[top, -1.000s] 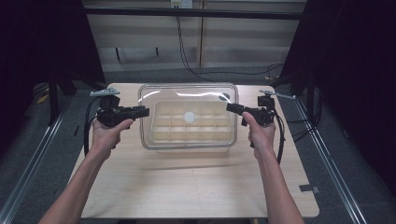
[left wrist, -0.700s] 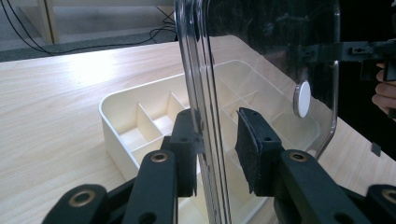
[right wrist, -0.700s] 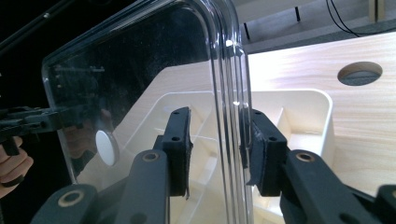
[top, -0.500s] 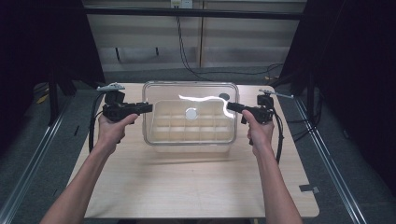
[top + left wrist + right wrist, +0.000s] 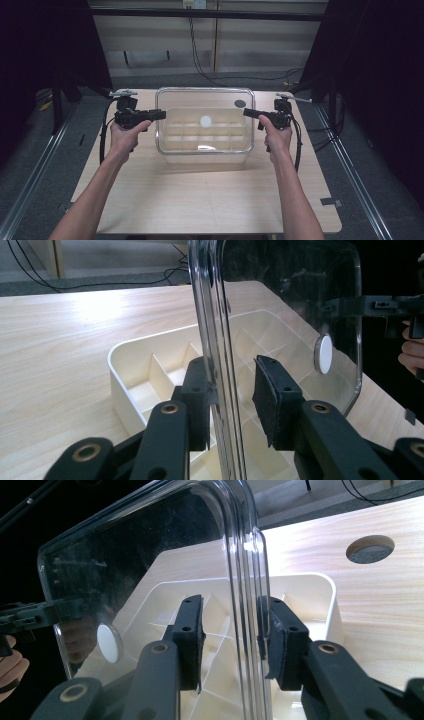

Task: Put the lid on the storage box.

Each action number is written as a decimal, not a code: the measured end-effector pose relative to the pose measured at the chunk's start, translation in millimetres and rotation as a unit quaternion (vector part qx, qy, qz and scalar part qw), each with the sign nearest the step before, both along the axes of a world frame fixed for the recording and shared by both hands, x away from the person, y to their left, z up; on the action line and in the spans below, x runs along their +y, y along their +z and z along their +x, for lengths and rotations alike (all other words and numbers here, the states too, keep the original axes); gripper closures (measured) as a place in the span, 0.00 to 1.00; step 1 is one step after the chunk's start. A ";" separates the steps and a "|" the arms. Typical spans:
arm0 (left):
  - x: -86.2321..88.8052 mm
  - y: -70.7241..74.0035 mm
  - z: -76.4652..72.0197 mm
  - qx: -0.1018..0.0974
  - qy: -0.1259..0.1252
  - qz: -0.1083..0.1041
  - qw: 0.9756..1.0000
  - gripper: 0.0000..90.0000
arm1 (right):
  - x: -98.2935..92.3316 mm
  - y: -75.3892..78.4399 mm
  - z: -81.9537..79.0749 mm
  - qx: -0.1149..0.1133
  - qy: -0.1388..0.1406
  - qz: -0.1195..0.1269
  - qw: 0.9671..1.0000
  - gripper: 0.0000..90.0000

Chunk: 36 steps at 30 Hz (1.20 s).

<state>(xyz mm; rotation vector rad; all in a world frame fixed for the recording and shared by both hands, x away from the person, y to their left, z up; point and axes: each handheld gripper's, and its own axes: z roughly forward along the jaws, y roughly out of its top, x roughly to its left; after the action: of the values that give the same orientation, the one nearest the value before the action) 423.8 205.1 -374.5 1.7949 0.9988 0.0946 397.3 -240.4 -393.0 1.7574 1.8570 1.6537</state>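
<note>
clear lid (image 5: 205, 120) is up off the cream divided tray (image 5: 207, 136), tilted, far edge high, near edge low over the tray's front. white round disc (image 5: 206, 120) sits mid-lid.

left gripper (image 5: 159, 114) straddles the lid's left edge. in the left gripper view (image 5: 235, 402) one pad touches the rim, the other stands a little off the plastic, so the jaws look part open around the edge, not clamped. right gripper (image 5: 247, 112) sits on the lid's right edge. in the right gripper view (image 5: 231, 640) both pads flank the rim with a thin gap each side; can't tell if it is truly pinching.

tray sits mid-table, toward the far half of the wooden table (image 5: 200, 200). its compartments look empty from what shows through the lid.

room: wide bare wood in front of the tray, between the forearms. narrow strips left and right of the tray, where the hands are. dark round hole (image 5: 240, 103) in the tabletop just behind the lid's right far corner. cables (image 5: 102, 140) hang off each gripper at the table's sides.
</note>
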 end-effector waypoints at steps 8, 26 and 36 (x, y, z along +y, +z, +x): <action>-2.2 -9.0 13.2 0.014 0.007 0.000 1.000 0.73 | -0.5 -7.9 8.7 0.011 -0.005 0.003 1.000 0.71; -3.2 -39.1 37.4 0.052 0.019 -0.004 0.998 0.68 | 7.9 -26.7 24.7 0.033 -0.026 -0.029 0.999 0.65; -4.1 -51.0 47.1 0.074 0.017 0.000 0.997 0.66 | 9.4 -36.8 31.0 0.044 -0.031 -0.039 0.998 0.63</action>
<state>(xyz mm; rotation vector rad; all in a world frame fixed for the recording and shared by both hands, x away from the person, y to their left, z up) 470.9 201.0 -425.5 1.8046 1.1353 -0.0178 428.3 -230.9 -429.8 1.8645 1.8550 1.4836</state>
